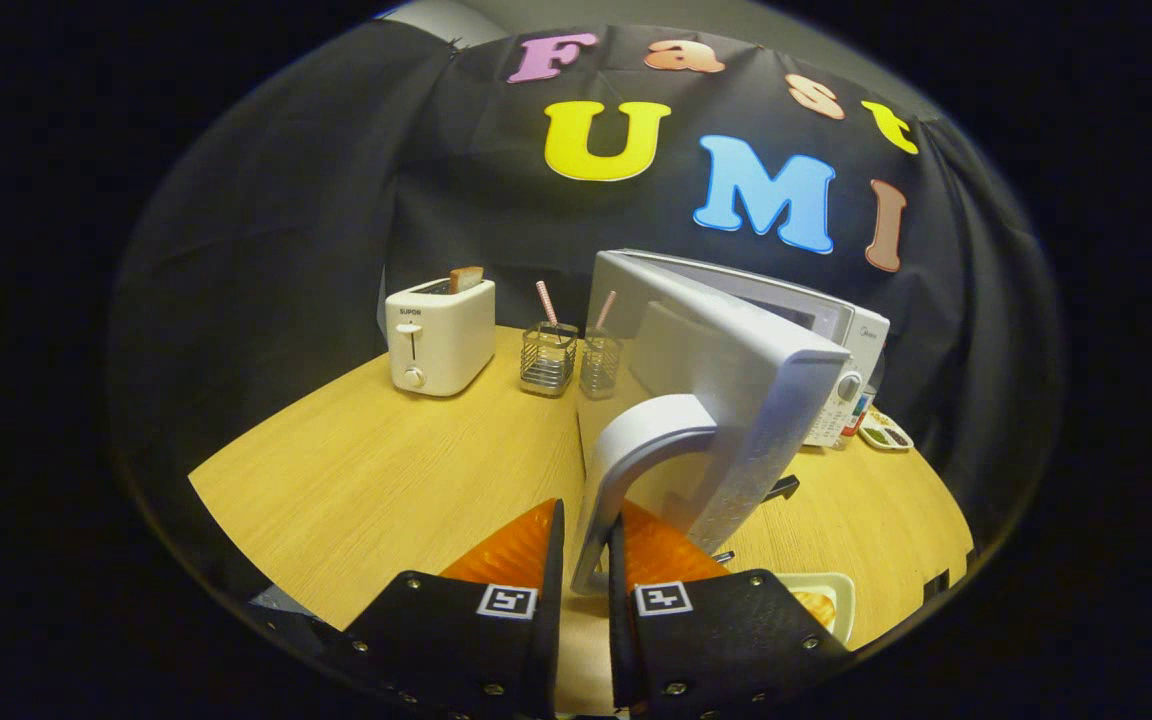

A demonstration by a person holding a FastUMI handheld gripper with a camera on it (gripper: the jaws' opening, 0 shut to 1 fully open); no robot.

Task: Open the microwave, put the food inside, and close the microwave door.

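Observation:
The white microwave (pixel 851 345) stands on the wooden table (pixel 386 480) with its door (pixel 726 390) swung far out toward me. The door's curved white handle (pixel 626 470) runs down between my fingers, and my gripper (pixel 586 560) is shut on the handle's lower end. The food (pixel 821 605), something golden on a pale plate, lies on the table just right of my right finger, mostly hidden by it.
A white toaster (pixel 439 335) with a slice of bread in it stands at the back left. Two wire holders (pixel 548 358) with pink straws sit between toaster and microwave. A small dish (pixel 884 432) lies right of the microwave.

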